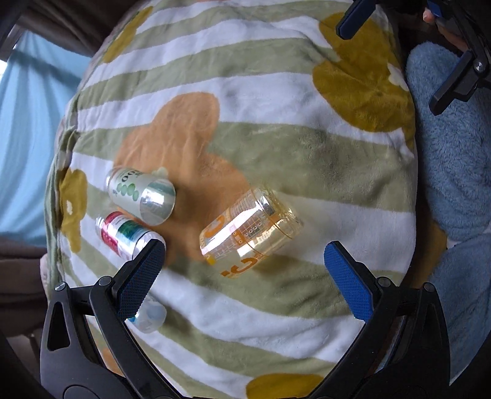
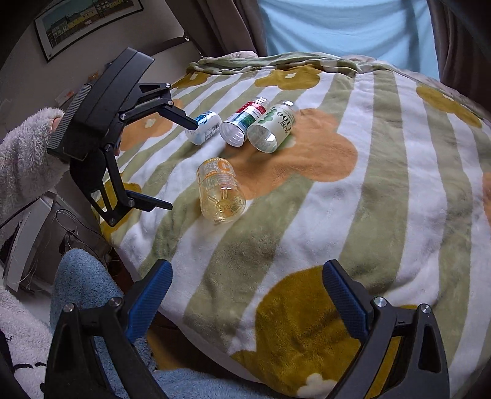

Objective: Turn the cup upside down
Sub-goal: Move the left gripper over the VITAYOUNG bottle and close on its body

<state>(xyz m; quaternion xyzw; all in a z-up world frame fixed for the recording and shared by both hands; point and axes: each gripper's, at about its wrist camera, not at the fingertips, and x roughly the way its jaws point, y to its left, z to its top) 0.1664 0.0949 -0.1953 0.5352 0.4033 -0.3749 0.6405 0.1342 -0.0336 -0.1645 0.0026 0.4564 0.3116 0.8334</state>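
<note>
Glossy, seemingly plastic cup point(image 1: 250, 231) on fleecy blanket point(image 1: 276, 147).

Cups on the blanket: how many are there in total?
4, all lying on their sides: yellow cup nearest, blue-and-white cup beside the left gripper, then red-green cup, green-dotted cup.

Fleece blanket point(image 2: 383, 172) w/ green & white stripes, orange & mustard flower shapes, fills most of both views. Framed picture point(image 2: 86, 21) on pale wall point(image 2: 36, 79), upper left of right wrist view. Light blue curtain point(image 2: 343, 27) top centre, dark drapes point(image 2: 227, 27) either side. Blue fuzzy fabric point(image 2: 83, 282) lower left. Soft daylight.
</note>
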